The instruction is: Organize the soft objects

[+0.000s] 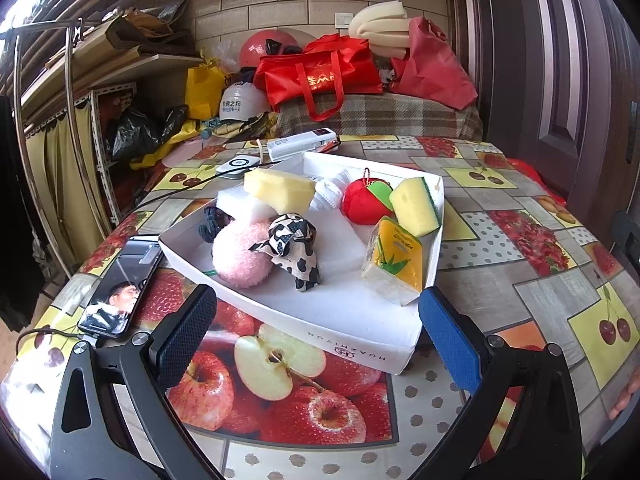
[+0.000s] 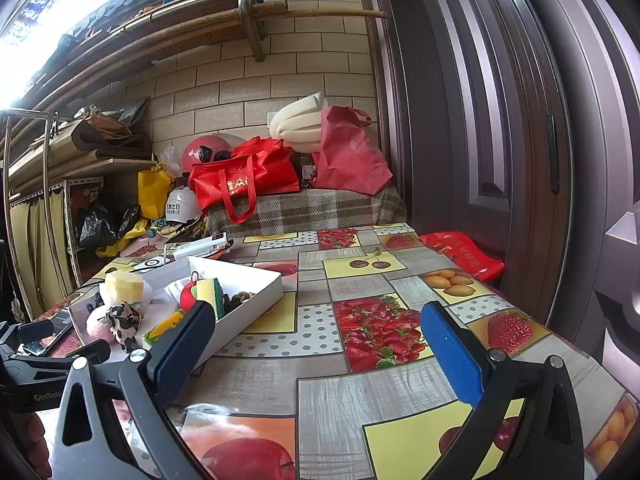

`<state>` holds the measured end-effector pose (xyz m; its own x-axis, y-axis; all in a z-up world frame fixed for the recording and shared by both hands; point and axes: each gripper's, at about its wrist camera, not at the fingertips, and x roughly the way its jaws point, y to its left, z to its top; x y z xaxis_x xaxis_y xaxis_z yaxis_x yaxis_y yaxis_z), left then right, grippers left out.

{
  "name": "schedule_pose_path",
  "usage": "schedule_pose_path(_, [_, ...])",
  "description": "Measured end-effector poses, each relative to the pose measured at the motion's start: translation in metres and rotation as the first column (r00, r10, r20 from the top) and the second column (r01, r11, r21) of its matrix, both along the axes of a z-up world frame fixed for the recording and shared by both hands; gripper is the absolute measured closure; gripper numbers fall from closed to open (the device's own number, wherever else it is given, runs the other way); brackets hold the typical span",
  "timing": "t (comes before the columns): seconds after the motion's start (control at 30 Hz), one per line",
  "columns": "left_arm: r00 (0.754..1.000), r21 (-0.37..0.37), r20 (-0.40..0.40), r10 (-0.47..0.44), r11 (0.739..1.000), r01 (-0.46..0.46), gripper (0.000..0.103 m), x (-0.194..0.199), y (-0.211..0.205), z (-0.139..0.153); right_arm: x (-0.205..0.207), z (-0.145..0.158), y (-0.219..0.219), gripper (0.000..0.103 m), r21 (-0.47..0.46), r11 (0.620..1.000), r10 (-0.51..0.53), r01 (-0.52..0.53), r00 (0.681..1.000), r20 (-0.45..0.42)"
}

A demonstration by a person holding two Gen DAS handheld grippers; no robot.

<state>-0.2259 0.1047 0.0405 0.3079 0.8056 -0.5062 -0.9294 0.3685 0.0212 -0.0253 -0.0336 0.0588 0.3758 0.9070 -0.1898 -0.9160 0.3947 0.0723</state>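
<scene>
A white cardboard tray (image 1: 352, 320) on the fruit-print table holds soft things: a pink fluffy ball (image 1: 240, 258), a cow-print cloth (image 1: 294, 248), a yellow tissue pack (image 1: 394, 264), a yellow-green sponge (image 1: 416, 206), a red plush apple (image 1: 366, 202), a yellow sponge block (image 1: 280, 190) on white foam (image 1: 240, 204), and a dark scrunchie (image 1: 212, 222). My left gripper (image 1: 320, 344) is open and empty, just before the tray's near edge. My right gripper (image 2: 316, 356) is open and empty over bare table, right of the tray (image 2: 248, 308). The left gripper's body (image 2: 40, 360) shows in the right wrist view.
A phone (image 1: 120, 284) with a lit screen lies left of the tray. A white device (image 1: 304, 142) and a round charger (image 1: 238, 166) sit behind it. Red bags (image 1: 320, 76) and helmets (image 1: 240, 102) pile on a plaid bench beyond. A door (image 2: 500, 140) stands at right.
</scene>
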Motion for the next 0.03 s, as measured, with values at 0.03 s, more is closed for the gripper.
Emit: schedule_pose_path(0.03, [1.0, -0.001, 0.0, 0.0, 1.0, 0.0, 0.001, 0.0004, 0.0003, -0.0001, -0.0002, 0.0, -0.0004, 0.0, 0.0, 1.0, 0.0, 0.0, 1.0, 0.0])
